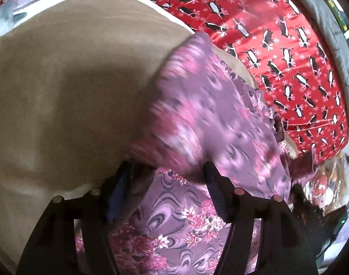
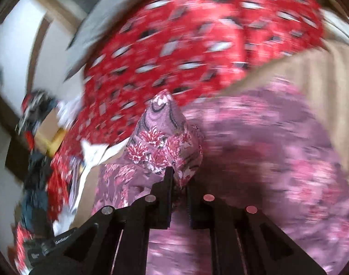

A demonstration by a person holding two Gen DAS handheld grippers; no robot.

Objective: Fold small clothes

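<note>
Right hand-held gripper [image 2: 179,178] pinching floral garment [image 2: 165,142], raised

Beyond the left gripper [image 1: 166,171], the purple floral garment [image 1: 204,119] smears with motion blur. Ahead of the right gripper [image 2: 179,181], the red patterned cloth [image 2: 185,52] blurs; clutter to its left stays unidentifiable.

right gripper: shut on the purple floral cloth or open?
Shut. The right gripper pinches a raised peak of the purple floral cloth between nearly closed fingers.

No legible text or labels.
</note>
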